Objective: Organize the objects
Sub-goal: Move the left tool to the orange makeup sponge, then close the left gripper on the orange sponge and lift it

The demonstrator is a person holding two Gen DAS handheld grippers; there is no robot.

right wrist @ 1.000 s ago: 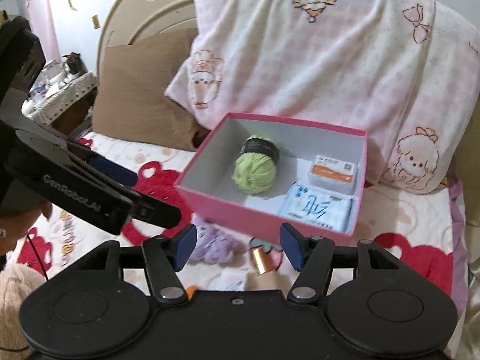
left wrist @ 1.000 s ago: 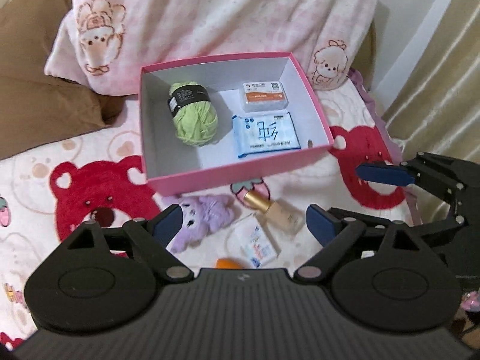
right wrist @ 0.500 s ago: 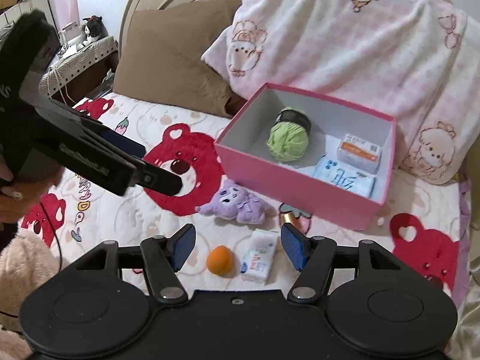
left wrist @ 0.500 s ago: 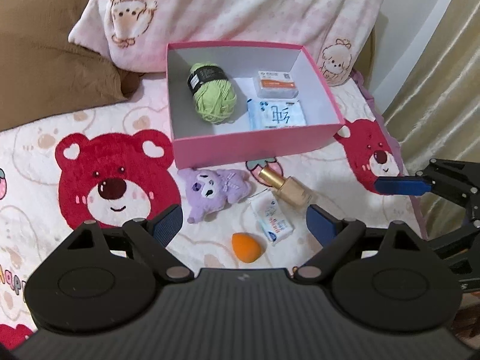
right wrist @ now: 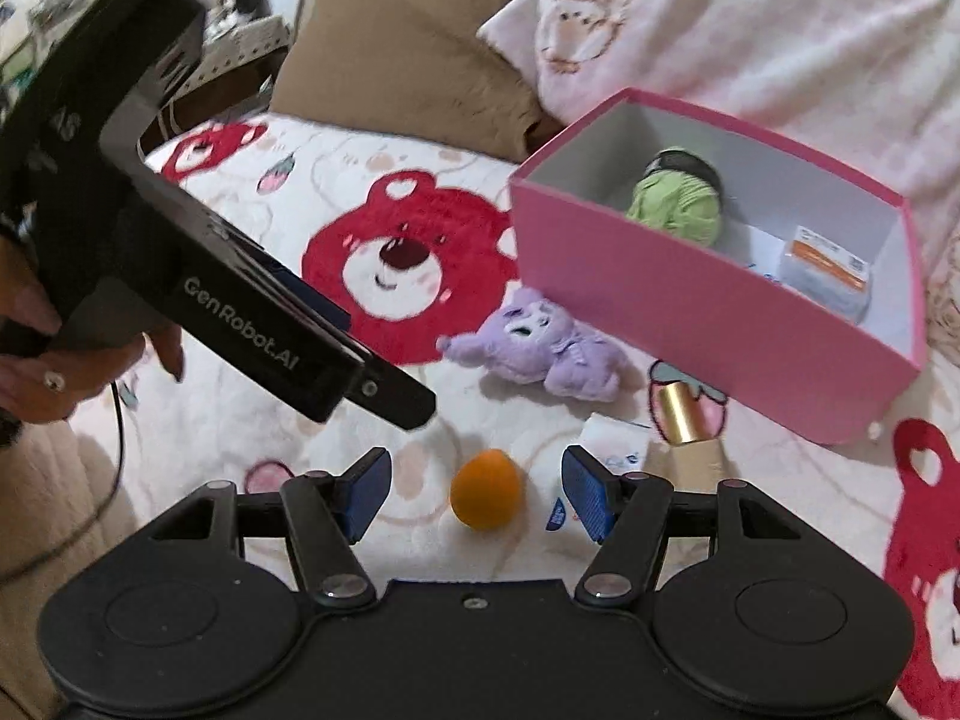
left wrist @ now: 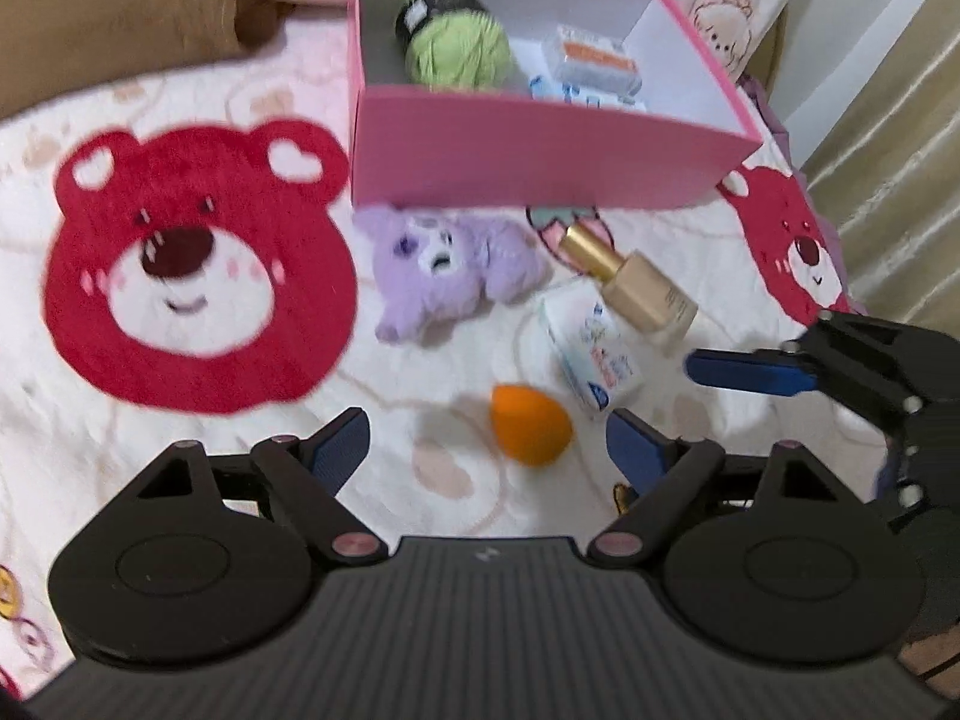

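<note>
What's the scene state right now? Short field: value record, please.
surface: bed blanket with red bear print
container: pink box, open top
in box: green yarn ball, orange-label packet, blue-white wipes pack
outside box: purple plush, gold-capped bottle, white packet, orange sponge
left tool: open, jaws just been closing, empty, sponge ahead between the fingers
right tool: open, empty, sponge ahead between the fingers

A bed [right wrist: 252, 420] with a white red-bear blanket [left wrist: 198, 276]; brown pillow [right wrist: 396, 48] at eleven o'clock, pink pillow [right wrist: 750, 30] at one, beige curtain [left wrist: 900, 138] at three.
</note>
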